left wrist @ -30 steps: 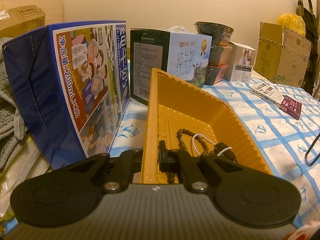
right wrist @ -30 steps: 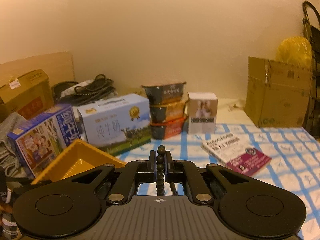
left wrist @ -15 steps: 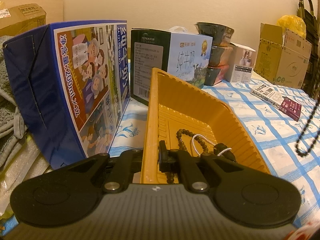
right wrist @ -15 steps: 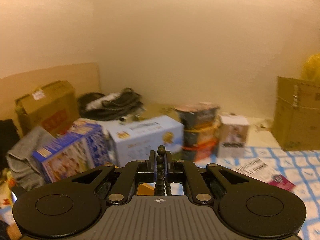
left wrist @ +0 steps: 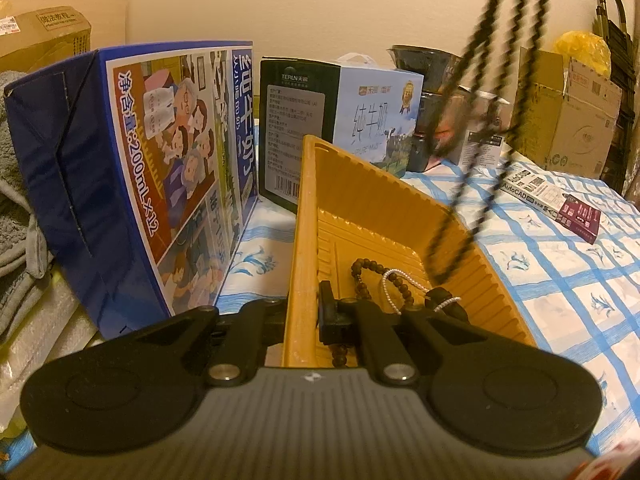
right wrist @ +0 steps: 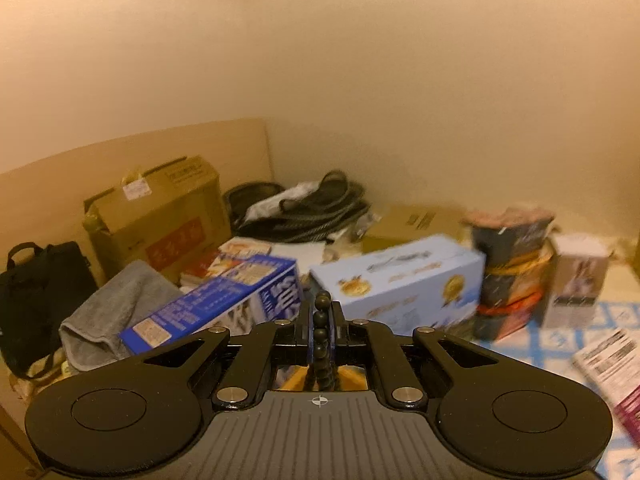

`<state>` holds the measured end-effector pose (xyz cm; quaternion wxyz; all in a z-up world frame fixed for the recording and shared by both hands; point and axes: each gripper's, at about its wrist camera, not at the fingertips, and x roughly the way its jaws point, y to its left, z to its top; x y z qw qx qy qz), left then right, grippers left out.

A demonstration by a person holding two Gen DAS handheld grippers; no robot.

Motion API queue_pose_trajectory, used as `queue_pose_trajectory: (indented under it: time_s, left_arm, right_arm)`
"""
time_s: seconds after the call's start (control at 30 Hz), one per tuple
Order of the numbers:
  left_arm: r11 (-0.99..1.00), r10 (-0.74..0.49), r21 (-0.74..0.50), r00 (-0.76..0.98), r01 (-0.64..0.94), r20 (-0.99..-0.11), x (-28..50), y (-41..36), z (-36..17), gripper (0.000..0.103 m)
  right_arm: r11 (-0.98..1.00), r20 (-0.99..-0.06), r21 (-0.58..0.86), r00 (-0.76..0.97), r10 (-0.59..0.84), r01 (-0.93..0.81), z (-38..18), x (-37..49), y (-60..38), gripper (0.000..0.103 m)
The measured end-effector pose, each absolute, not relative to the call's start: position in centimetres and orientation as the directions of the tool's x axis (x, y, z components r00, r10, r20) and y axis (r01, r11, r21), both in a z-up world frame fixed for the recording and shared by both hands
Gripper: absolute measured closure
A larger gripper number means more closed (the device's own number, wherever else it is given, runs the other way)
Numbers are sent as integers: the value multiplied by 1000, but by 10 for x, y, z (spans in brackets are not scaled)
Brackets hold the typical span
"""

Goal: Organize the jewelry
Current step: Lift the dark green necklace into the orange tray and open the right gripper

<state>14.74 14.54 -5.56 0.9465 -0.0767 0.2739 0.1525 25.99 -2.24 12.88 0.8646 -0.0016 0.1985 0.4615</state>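
A yellow ribbed tray lies on the checked cloth. My left gripper is shut on its near left wall, one finger outside and one inside. In the tray lie a brown bead bracelet, a thin white bead strand and a small black piece. A long black bead necklace hangs blurred from above, its loops reaching down over the tray's right side. My right gripper is shut on that necklace, whose beads run up between the fingers. A bit of the tray shows beneath it.
A blue milk carton box stands close to the tray's left side. A pale blue milk box and stacked bowls stand behind it. A book and a cardboard box are to the right, and a grey towel to the far left.
The black necklace came in from the right and now hangs over the tray. The right wrist view swung left toward the boxes. The left gripper stayed still on the tray wall.
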Motion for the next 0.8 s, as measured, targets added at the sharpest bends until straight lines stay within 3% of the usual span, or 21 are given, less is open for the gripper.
queue_pose_trajectory:
  time_s: [0.4,0.7,0.77,0.8]
  left_arm:
    - [939,243,-74,804,-335,-543,146,149,-58,97]
    - [938,242,-81,803,-338,-545,145,150,-60,97]
    - [937,243,-81,802,-339,-545,145,151,-60,97]
    - [937,243,-82,802,-340,-546,145,151,-60,97]
  right_arm:
    - [581,-519,289,385,763,-761,32,272,16,96]
    - [601,-580,337,343,739,-725,-11,266,15,96]
    - [605,-599,331,334,728,-724,-19,264,13,92]
    - [606,-606,328,331,723,-725,-22,263,12,85]
